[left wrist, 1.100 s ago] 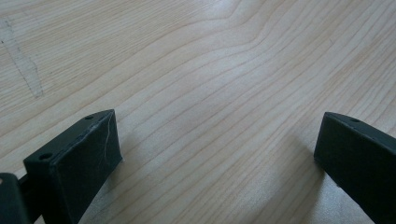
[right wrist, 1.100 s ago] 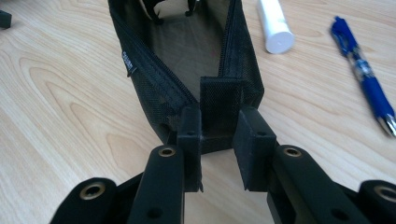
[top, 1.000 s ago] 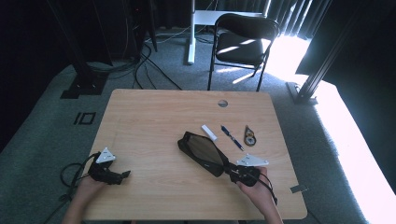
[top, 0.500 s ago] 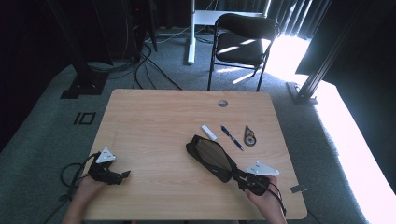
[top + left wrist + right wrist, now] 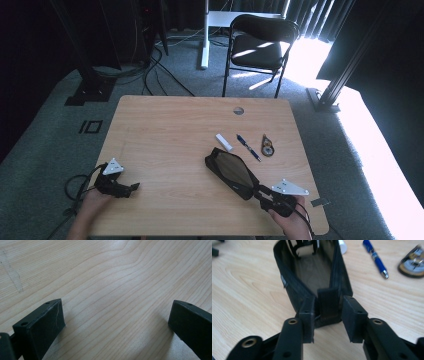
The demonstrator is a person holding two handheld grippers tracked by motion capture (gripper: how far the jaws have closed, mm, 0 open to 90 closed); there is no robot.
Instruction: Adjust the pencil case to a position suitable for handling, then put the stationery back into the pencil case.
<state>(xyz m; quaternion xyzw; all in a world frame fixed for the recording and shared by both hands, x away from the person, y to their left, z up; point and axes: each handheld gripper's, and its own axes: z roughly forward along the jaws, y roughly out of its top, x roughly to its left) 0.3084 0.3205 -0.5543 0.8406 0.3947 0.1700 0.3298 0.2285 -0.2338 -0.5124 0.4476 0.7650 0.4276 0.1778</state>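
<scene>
A pouch is lying on the table right of centre; an eraser, pen and compass are sitting just beyond it, left to right.

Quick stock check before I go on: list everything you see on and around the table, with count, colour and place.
Pouch: one, black, open, on the right half of the table, near end held by the right tongs.
Small stick-shaped item: one, white, just beyond the pouch.
Pen: one, blue, right of the white item.
Round item: one, dark with pale centre, right of the pen; too small to identify.
Table: one, light wood, with a round grey cap near its far edge.
Chair: one, black, on the floor beyond the table.
Left tongs: black, open, over bare wood at the near left edge.
Right tongs: black, shut on the pouch's end tab, near right.
</scene>
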